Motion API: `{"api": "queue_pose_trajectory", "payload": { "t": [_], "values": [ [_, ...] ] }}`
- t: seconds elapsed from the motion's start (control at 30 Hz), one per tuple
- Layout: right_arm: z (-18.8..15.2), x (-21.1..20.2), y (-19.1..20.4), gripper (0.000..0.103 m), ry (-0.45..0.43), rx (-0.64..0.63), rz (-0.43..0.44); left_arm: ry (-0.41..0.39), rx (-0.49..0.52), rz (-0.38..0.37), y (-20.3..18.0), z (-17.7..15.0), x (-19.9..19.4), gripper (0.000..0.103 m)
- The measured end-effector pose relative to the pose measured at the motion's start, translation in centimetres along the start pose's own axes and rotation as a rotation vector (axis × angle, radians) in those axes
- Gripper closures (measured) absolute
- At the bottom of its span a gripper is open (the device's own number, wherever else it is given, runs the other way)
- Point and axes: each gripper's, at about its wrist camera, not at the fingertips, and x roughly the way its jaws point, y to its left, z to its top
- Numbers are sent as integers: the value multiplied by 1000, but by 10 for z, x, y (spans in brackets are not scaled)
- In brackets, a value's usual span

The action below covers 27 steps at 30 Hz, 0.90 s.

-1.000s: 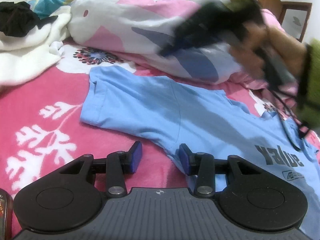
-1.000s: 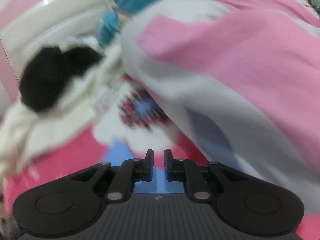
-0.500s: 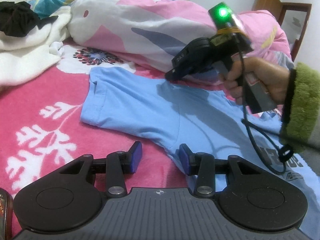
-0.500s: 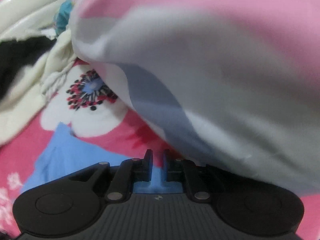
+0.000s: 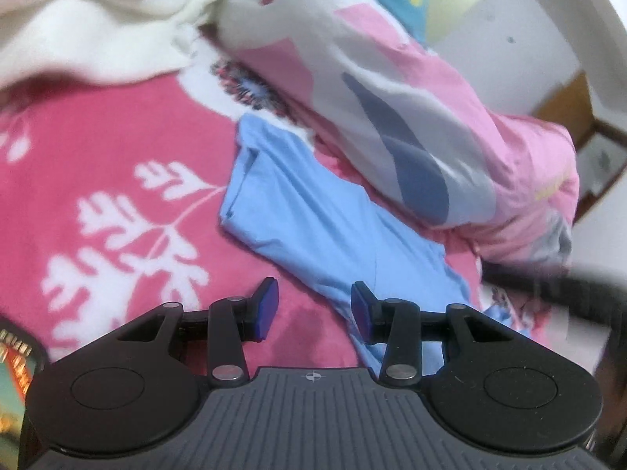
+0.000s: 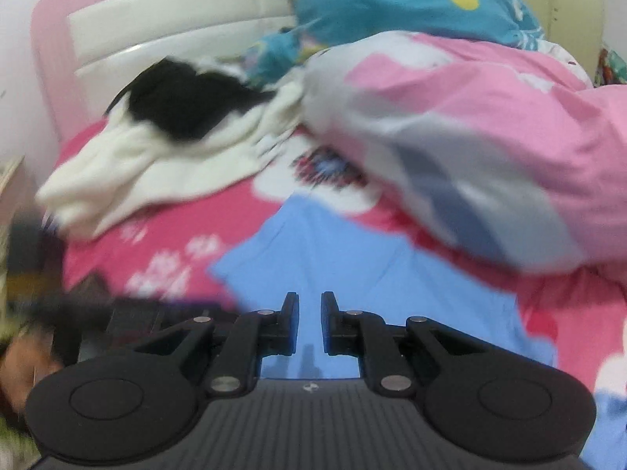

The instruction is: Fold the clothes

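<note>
A light blue T-shirt (image 5: 313,211) lies flat on the pink flowered bed sheet (image 5: 98,137), one sleeve toward the headboard. My left gripper (image 5: 313,307) hovers open just short of the shirt's near edge. Its blue pads (image 5: 266,309) hold nothing, and the right finger stands over the fabric. In the right wrist view the same shirt (image 6: 352,266) spreads below my right gripper (image 6: 310,313). That gripper's jaws are nearly together, with only a thin slit and nothing in it. A dark blur at the left wrist view's right edge is hard to make out.
A bulky pink, white and grey duvet (image 6: 490,125) borders the shirt's far side. A white garment (image 6: 156,172) with a black one (image 6: 184,98) on it lies near the white headboard (image 6: 176,11). Teal bedding (image 6: 392,8) is behind. Wooden furniture (image 5: 568,102) stands beyond.
The left wrist view has rolled and slid sideways. The right gripper and hand have left its middle. The right wrist view has pulled back from the duvet and shows the shirt and headboard.
</note>
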Motion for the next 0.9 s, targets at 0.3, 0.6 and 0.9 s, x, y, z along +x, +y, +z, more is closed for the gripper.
{"api": "queue_pose_trajectory", "payload": {
  "t": [0.3, 0.6, 0.9],
  "values": [
    [-34, 4, 55, 90, 7, -175, 21, 26, 98, 13, -32, -34, -53, 62],
    [10, 36, 70, 71, -1, -307, 77, 36, 302, 6, -43, -100, -50, 62],
    [30, 137, 115, 72, 101, -467, 12, -12, 251, -112, -18, -106, -51, 84]
  ]
}}
